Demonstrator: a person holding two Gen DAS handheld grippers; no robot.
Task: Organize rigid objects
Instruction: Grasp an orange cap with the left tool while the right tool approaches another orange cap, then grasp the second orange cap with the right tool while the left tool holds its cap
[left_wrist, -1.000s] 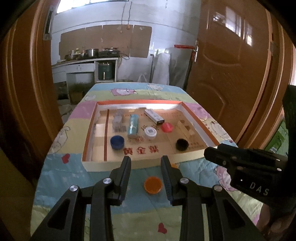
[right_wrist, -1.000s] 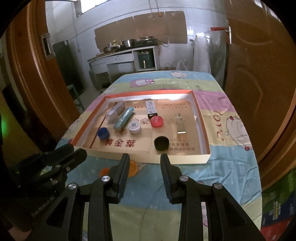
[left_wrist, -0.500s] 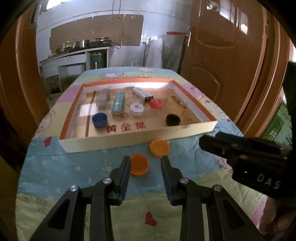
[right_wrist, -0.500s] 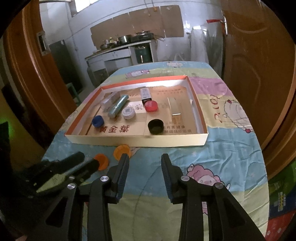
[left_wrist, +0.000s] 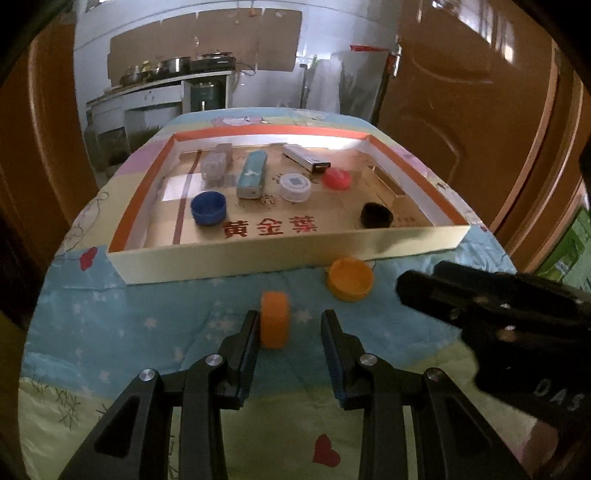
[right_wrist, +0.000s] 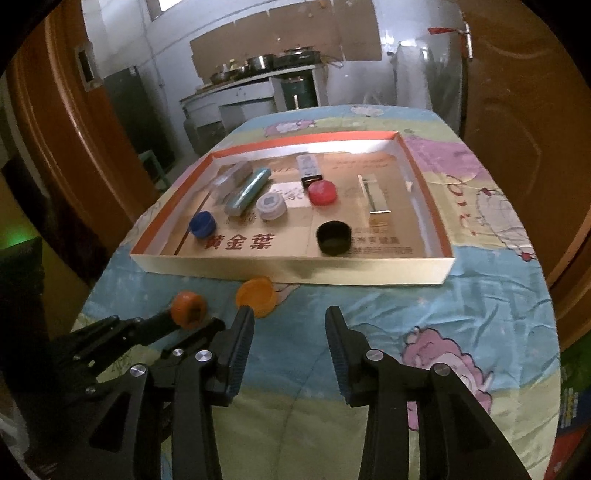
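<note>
Most rigid bits already sit inside shallow cardboard tray w/ orange rim. Two left outside—orange plastic cap on edge between unclenched left gripper fingers, touching one; yellow-orange cap beside widening, empty right gripper.

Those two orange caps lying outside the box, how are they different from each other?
The darker orange cap stands on its edge; the paler orange cap lies flat on the cloth. The darker one sits between the left gripper's open jaws, by one finger; the paler one lies apart, close to the box wall. Both are round plastic caps, still outside the box.
</note>
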